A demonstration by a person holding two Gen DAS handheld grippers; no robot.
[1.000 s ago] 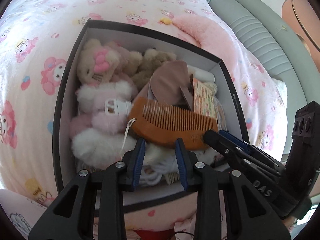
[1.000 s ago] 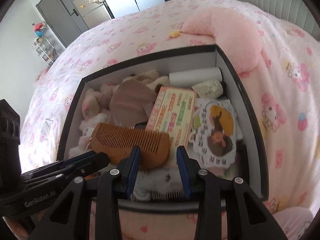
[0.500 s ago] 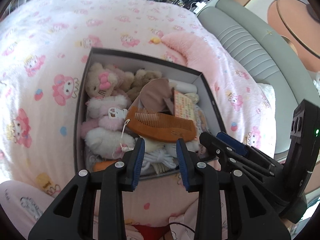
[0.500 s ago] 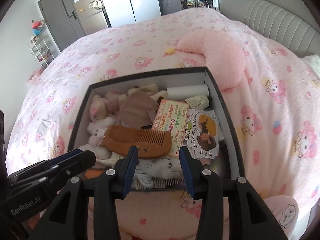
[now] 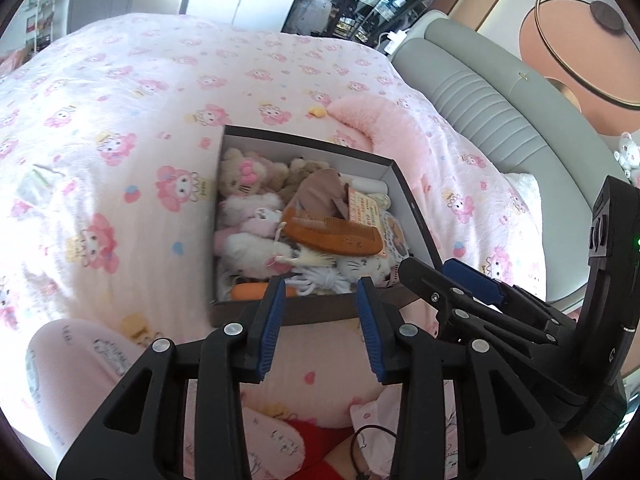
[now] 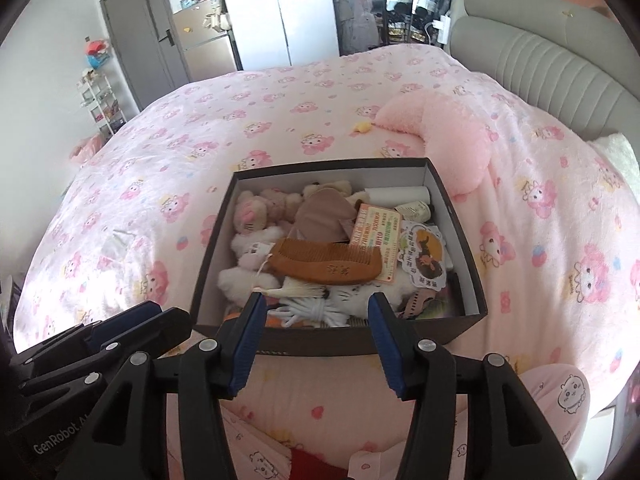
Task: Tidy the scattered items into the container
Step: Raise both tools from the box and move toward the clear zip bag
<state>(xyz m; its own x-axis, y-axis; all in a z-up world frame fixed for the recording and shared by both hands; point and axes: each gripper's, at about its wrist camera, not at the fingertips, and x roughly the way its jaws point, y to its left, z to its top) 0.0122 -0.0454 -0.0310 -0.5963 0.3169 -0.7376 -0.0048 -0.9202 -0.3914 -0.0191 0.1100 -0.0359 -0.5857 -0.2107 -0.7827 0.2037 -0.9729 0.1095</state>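
A dark box (image 5: 414,216) (image 6: 464,236) with white inner walls sits on the pink bed. It holds plush toys (image 5: 240,176) (image 6: 252,212), a wooden comb (image 5: 336,234) (image 6: 324,262), a printed packet (image 6: 378,236), a round sticker card (image 6: 426,254), a white cord bundle (image 6: 308,308) and a white roll (image 6: 400,192). My left gripper (image 5: 320,292) is open and empty, just short of the box's near wall. My right gripper (image 6: 314,308) is open and empty, over the near wall. Each gripper shows in the other's view.
A fluffy pink pillow (image 5: 384,128) (image 6: 448,136) lies behind the box beside a small yellow item (image 6: 362,127). A grey padded headboard (image 6: 540,64) runs along the right. Pink pyjama-clad knees (image 5: 100,360) are close below the grippers. A clear wrapper (image 5: 36,186) lies left on the cover.
Both grippers have drawn back and up from the box, so it looks smaller and farther. Both stay open and empty. The box contents have not moved.
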